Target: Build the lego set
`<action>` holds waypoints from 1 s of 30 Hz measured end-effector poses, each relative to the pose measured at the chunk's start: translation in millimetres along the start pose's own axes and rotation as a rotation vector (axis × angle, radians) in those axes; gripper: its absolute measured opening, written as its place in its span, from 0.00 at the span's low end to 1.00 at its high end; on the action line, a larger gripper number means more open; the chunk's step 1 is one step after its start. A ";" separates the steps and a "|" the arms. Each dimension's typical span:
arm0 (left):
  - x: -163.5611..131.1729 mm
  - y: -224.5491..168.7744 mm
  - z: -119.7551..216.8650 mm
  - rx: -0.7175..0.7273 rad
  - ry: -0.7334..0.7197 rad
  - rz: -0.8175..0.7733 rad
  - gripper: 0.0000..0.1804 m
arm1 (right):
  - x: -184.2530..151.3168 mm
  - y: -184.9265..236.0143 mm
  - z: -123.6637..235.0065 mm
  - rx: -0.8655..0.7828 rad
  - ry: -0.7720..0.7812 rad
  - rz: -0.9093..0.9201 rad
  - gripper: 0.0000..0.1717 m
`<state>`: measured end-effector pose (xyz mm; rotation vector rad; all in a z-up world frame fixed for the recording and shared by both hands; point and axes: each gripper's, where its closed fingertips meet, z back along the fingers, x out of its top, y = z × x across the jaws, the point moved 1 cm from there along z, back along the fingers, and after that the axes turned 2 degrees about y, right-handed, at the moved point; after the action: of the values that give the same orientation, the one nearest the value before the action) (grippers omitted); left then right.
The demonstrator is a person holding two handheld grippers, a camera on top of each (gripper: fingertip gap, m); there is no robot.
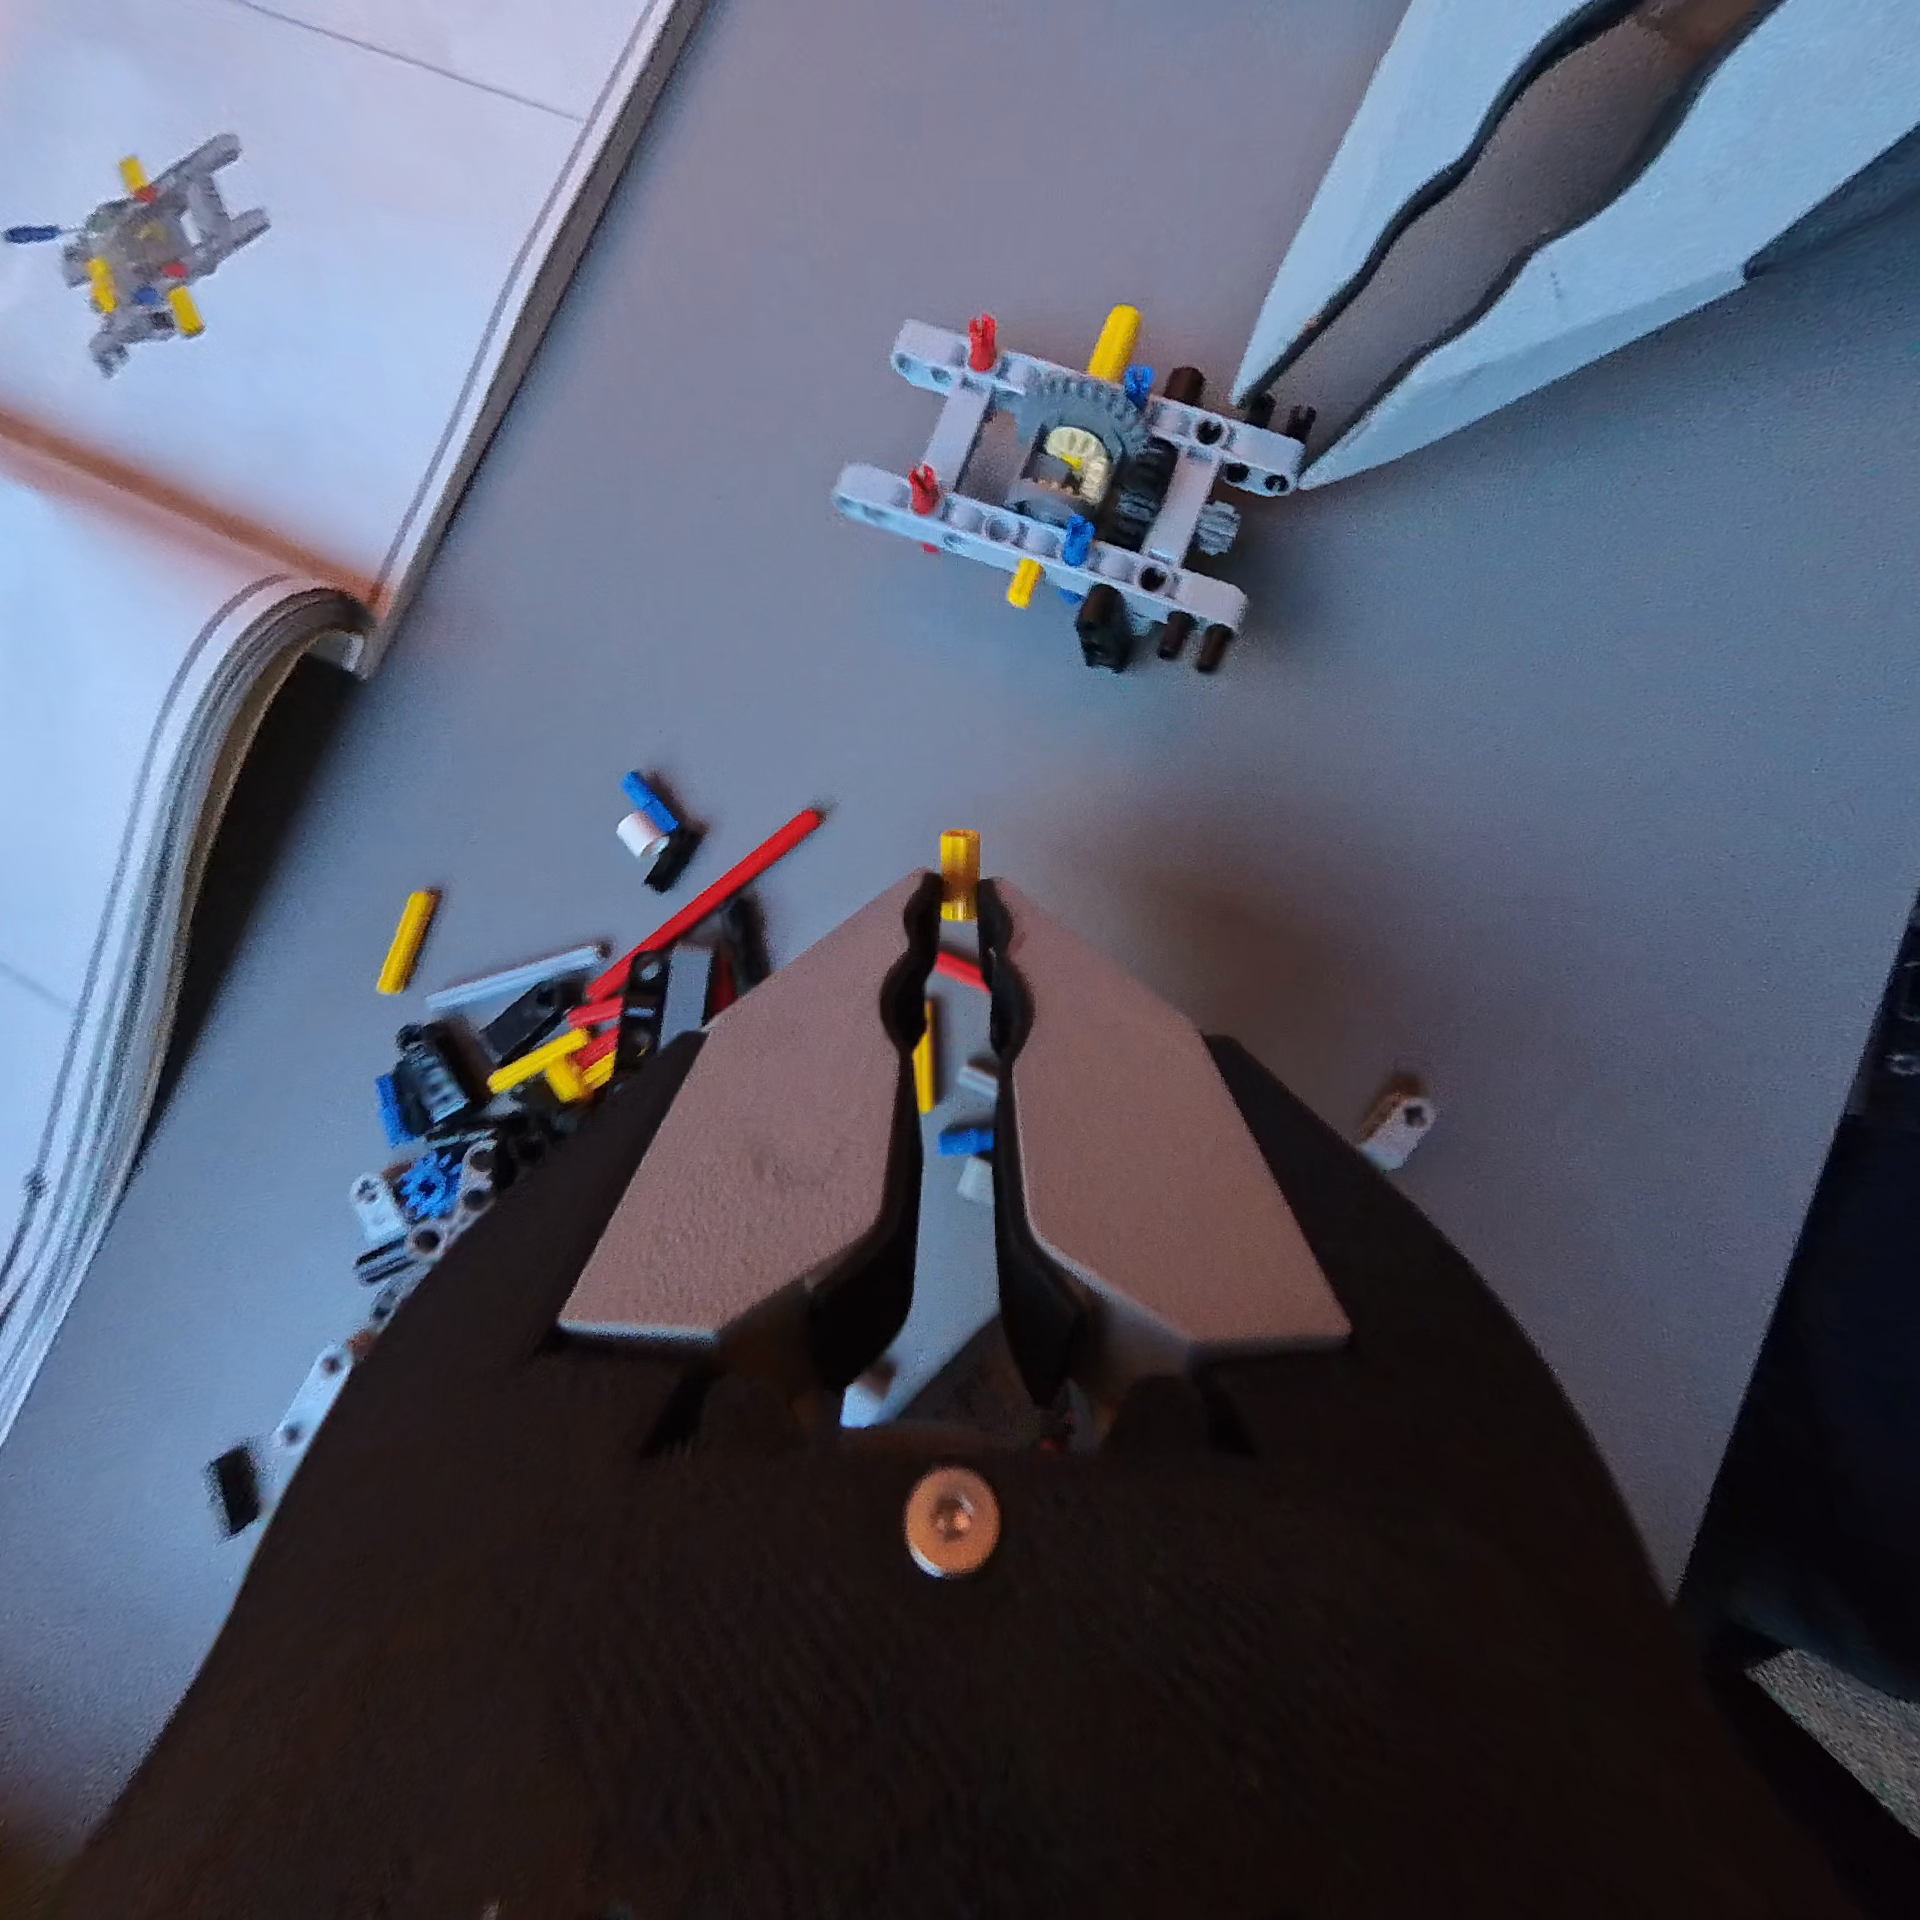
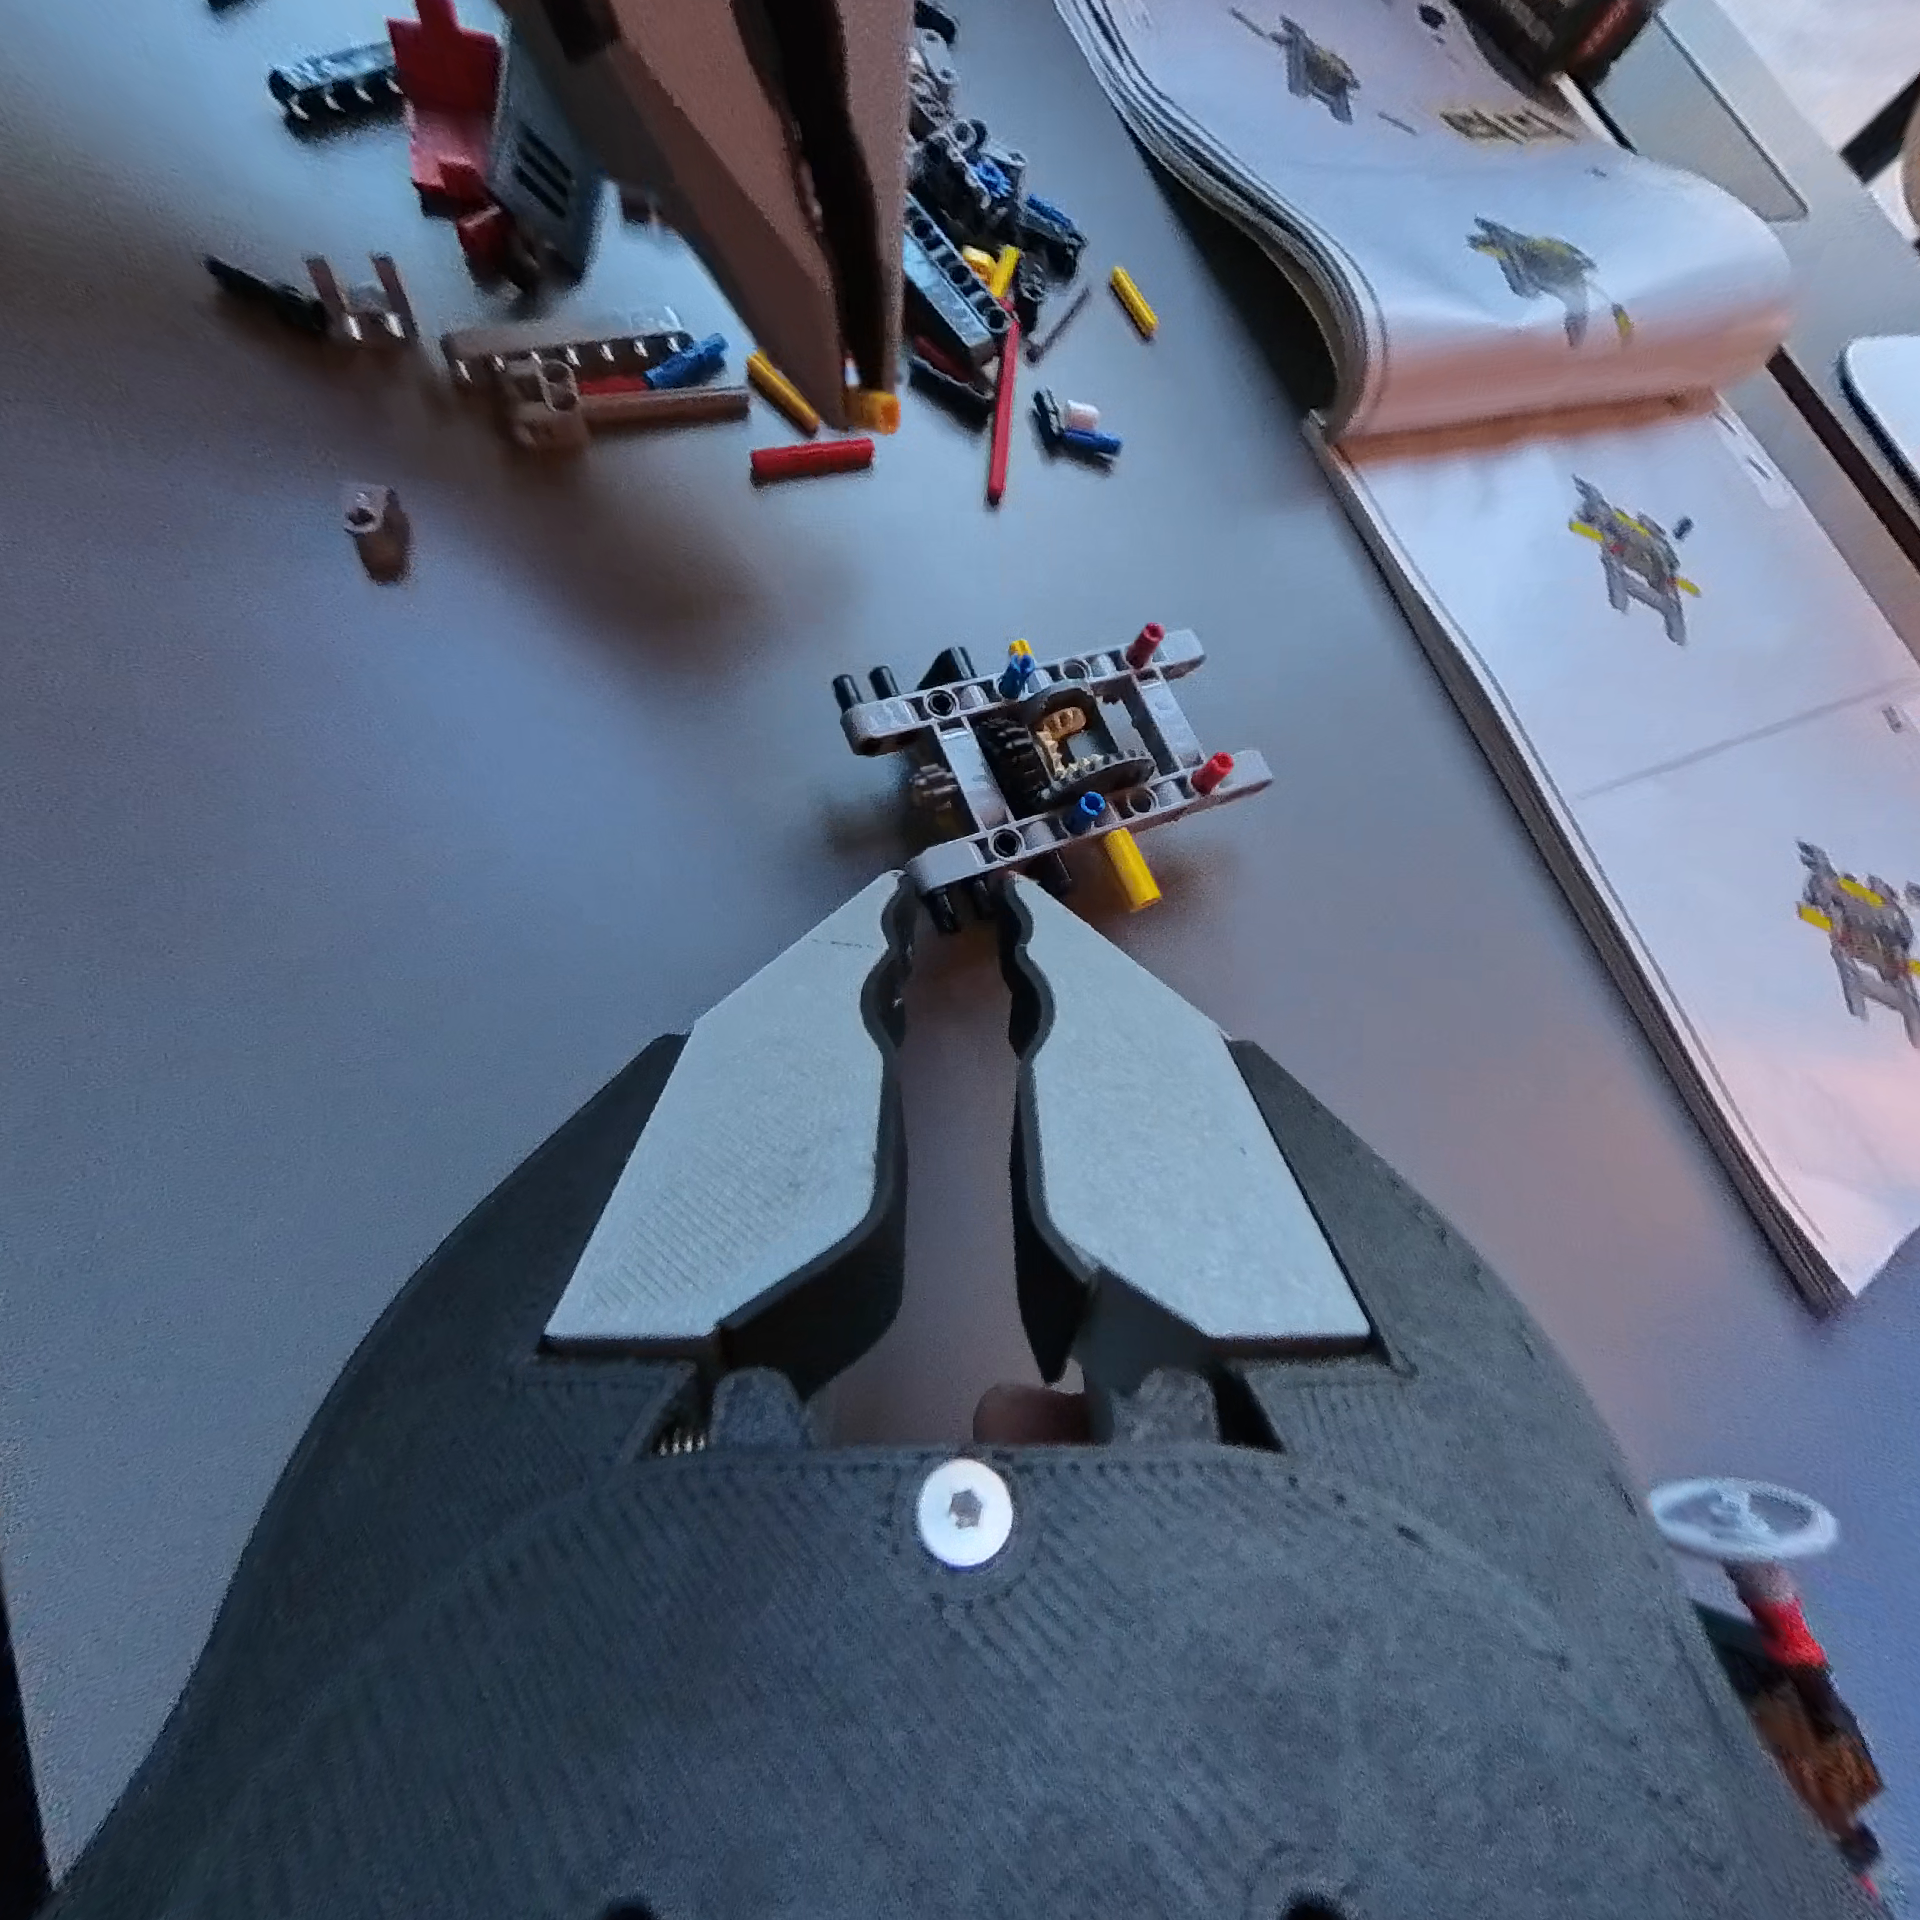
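Observation:
My left gripper (image 1: 958,899) is shut on a small yellow-orange tube piece (image 1: 958,868), which sticks out past the fingertips above the grey table. It also shows at the left gripper's tips in the right wrist view (image 2: 873,408). A grey beam frame with gears, red, blue and yellow pins (image 2: 1049,748) lies on the table. My right gripper (image 2: 956,904) closes on two black pins (image 2: 961,904) at the frame's near end. The left wrist view shows the frame (image 1: 1060,488) with the right gripper's tips (image 1: 1278,436) at its right end.
A pile of loose building parts (image 1: 520,1060) lies left of my left gripper, with a long red axle (image 1: 707,904). An open instruction booklet (image 2: 1621,582) lies right of the frame. A small grey connector (image 2: 376,525) lies alone. A grey wheel piece (image 2: 1740,1527) is at lower right. Some 11 cm of space lies between my two pairs of fingers.

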<state>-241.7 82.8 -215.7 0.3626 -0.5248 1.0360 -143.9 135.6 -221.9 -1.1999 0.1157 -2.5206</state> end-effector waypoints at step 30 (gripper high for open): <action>16.4 -11.3 -34.8 0.030 -0.024 -0.146 0.02 | 1.5 -13.5 -14.3 0.389 -0.006 -0.466 0.21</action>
<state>-216.8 107.3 -235.3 0.4343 -0.4976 0.9001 -159.4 146.7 -227.0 -1.1704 -0.7005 -2.7362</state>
